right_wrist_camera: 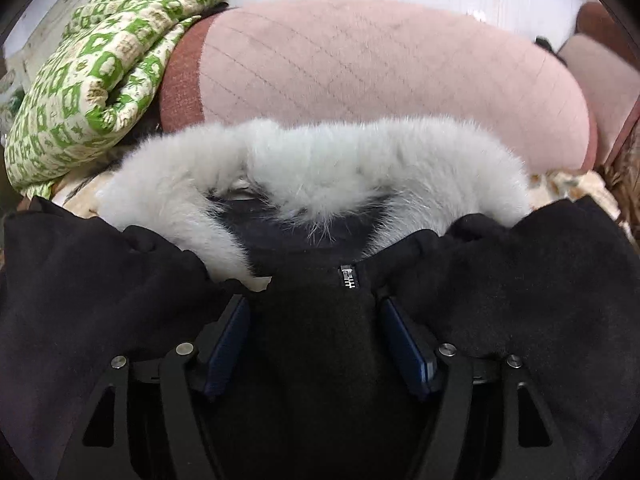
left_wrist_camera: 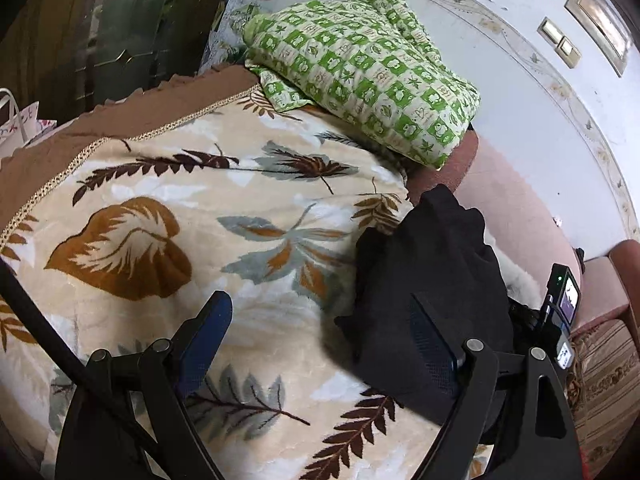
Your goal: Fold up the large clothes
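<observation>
My left gripper hangs w/ jaws wide, nothing between them but the leaf-print blanket below. Its right finger overlaps the edge of the black coat in the left wrist view; can't tell if it's touching. The coat lies on the blanket's right side, bunched, next to the pink quilted headboard. A folded green-and-cream checked quilt sits at the blanket's far end, against the white wall. The blanket has a brown border w/ gold trim on the left.

Right wrist view: my right gripper is down on the coat's front, just below the collar. Jaws about mid-width, a ridge of black fabric betw. the blue pads; cloth fills the gap and meets both pads, so I read it as gripped. The silver zipper pull is right ahead of the fingertips, centred. The white fur collar arcs beyond it, w/ the headboard behind and the green quilt off to the left. Black fabric spreads to both sides of the fingers.
</observation>
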Tool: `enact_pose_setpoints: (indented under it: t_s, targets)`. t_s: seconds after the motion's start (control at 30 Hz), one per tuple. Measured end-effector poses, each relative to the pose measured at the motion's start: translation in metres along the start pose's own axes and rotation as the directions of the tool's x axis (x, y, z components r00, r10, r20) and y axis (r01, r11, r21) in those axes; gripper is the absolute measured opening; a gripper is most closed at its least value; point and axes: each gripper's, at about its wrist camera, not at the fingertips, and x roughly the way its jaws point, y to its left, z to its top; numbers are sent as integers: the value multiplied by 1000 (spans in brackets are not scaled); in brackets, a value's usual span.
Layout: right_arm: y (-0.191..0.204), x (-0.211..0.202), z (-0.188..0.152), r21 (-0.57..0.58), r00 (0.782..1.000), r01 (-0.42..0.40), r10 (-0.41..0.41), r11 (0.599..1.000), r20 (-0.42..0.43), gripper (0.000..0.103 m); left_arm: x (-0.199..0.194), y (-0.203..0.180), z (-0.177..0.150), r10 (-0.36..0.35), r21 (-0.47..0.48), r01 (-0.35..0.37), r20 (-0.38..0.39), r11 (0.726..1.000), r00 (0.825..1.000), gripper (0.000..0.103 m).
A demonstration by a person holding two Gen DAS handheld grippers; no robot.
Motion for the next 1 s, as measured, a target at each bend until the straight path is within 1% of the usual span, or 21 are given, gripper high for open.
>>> enact_pose_setpoints:
  t_s: [0.03,0.07,0.1,0.13,0.2,0.23,0.27,0.33,0.37,0.4,0.43,0.47,0.53,0.57,0.63,0.7,0.77,0.83,0.9,0.93,1.0]
  targets:
    - [2,-9,4,-19,999,30,-30,999,-20,72,-1,0,0,-2,1,2,2,1000,1000,87]
    - [5,-21,8,-22,999,45,-45,999,-16,72,-3,-1,0,-3,5,3,6,1000,1000,87]
    - [7,-42,11,-12,999,34,-33,999,29,72,-6,-2,0,-1,12,1,15,1000,1000,87]
    - [11,-66,12,2,995,-2,2,1000,96,72,-8,-2,0,0,14,0,22,1000,1000,87]
    - [22,-98,11,-7,983,-85,85,996,160,72,-10,-1,1,4,11,-4,30,1000,1000,87]
    - [33,-113,8,-32,974,-151,154,988,167,72,-10,0,2,0,3,0,27,1000,1000,87]
    - [43,-117,6,-55,967,-191,197,980,158,72,-9,2,2,-6,-5,6,23,1000,1000,87]
    - [75,-112,1,-124,956,-264,276,957,100,71,-8,6,3,-14,-26,14,12,1000,1000,87]
    - [89,-106,-2,-155,955,-272,286,950,78,66,-7,8,3,-16,-34,16,8,999,1000,87]
    - [103,-97,-4,-189,958,-262,278,946,64,62,-6,10,4,-16,-38,16,5,999,1000,87]
    - [122,-80,-4,-225,967,-236,251,945,41,62,-5,11,5,-16,-42,16,2,999,1000,87]
    - [135,-64,-2,-228,970,-235,245,945,13,62,-4,13,5,-16,-45,16,0,999,1000,87]
    - [157,-29,4,-199,966,-259,251,945,-66,63,-3,15,7,-17,-51,17,-5,999,1000,87]
    - [163,-20,5,-201,966,-257,245,945,-83,64,-2,15,7,-16,-53,15,-5,998,1000,87]
    - [179,1,8,-237,973,-219,194,947,-122,65,0,15,8,-7,-50,7,-7,999,1000,87]
    - [181,9,6,-261,977,-194,163,946,-137,66,1,14,8,-1,-42,1,-8,999,1000,87]
    - [177,0,4,-250,978,-193,165,949,-127,65,2,13,7,8,-33,-8,-9,999,1000,87]
    - [161,-31,6,-212,977,-214,205,953,-65,65,3,10,5,14,-20,-14,-11,1000,1000,87]
    - [148,-57,9,-174,966,-256,259,951,-9,65,3,8,4,16,-13,-16,-12,1000,1000,87]
    - [129,-79,7,-156,958,-282,288,947,16,65,3,7,3,18,-11,-18,-11,1000,1000,87]
    - [102,-101,4,-151,960,-266,276,952,50,66,4,5,1,19,-4,-19,-13,1000,1000,87]
